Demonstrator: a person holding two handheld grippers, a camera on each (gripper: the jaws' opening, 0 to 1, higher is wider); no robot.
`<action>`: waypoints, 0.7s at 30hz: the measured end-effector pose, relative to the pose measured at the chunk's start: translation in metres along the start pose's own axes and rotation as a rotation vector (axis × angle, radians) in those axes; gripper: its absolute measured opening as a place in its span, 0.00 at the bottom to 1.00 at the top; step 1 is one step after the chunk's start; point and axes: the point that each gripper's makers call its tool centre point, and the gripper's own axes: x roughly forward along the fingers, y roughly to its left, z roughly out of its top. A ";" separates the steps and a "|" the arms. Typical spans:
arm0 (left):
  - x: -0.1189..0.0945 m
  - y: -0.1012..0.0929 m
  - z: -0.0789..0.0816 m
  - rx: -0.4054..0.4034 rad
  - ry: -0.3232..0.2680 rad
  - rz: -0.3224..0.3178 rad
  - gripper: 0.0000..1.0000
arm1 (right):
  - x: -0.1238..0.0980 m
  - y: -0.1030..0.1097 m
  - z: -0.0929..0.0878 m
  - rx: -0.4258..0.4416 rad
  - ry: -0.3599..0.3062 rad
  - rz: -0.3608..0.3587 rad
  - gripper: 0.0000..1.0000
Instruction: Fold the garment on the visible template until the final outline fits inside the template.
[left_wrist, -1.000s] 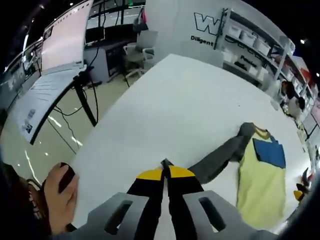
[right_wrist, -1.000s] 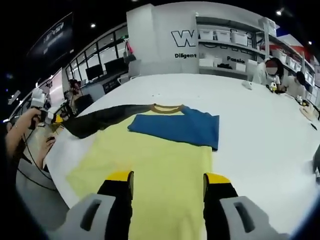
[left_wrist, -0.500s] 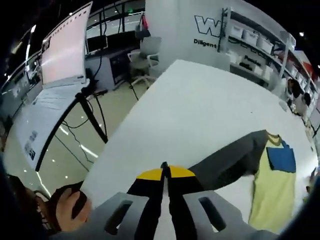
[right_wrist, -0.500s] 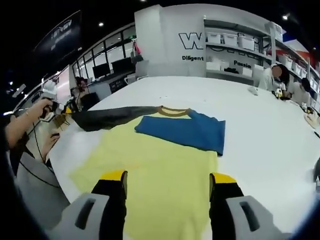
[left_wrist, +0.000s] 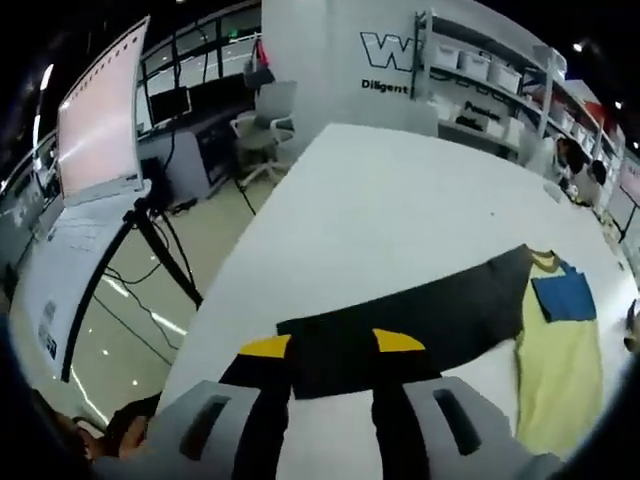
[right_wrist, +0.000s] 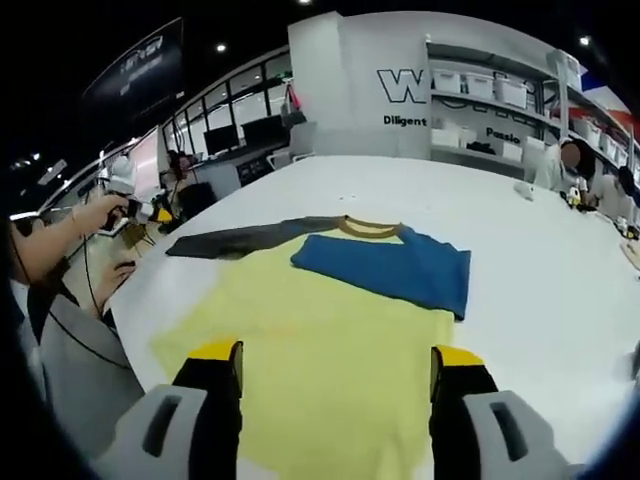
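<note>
Now the shirt (right_wrist: 330, 330) lies flat on the white table (left_wrist: 400, 210), blue sleeve (right_wrist: 390, 265) folded over its chest. Both the left gripper (left_wrist: 332, 345) and right gripper (right_wrist: 335, 358) are released, empty. Next, I judge, the dark sleeve (left_wrist: 400, 320) stretched beside the chest needs grasping and folding inward.

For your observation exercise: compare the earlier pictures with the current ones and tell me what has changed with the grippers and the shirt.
The left gripper, shut on the dark sleeve a second ago, has opened and let it go; the sleeve now lies stretched flat on the white table. The right gripper stays open over the yellow shirt body, and the blue sleeve remains folded across it.
</note>
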 end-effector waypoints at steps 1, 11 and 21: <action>0.002 -0.001 -0.005 0.000 0.008 -0.007 0.37 | 0.000 0.000 0.000 -0.003 0.002 -0.001 0.75; 0.012 0.001 -0.041 -0.025 0.065 -0.002 0.37 | -0.001 -0.003 -0.003 0.002 0.012 -0.013 0.75; 0.019 0.000 -0.050 -0.090 0.093 0.002 0.30 | -0.003 -0.007 -0.006 0.010 0.019 -0.025 0.75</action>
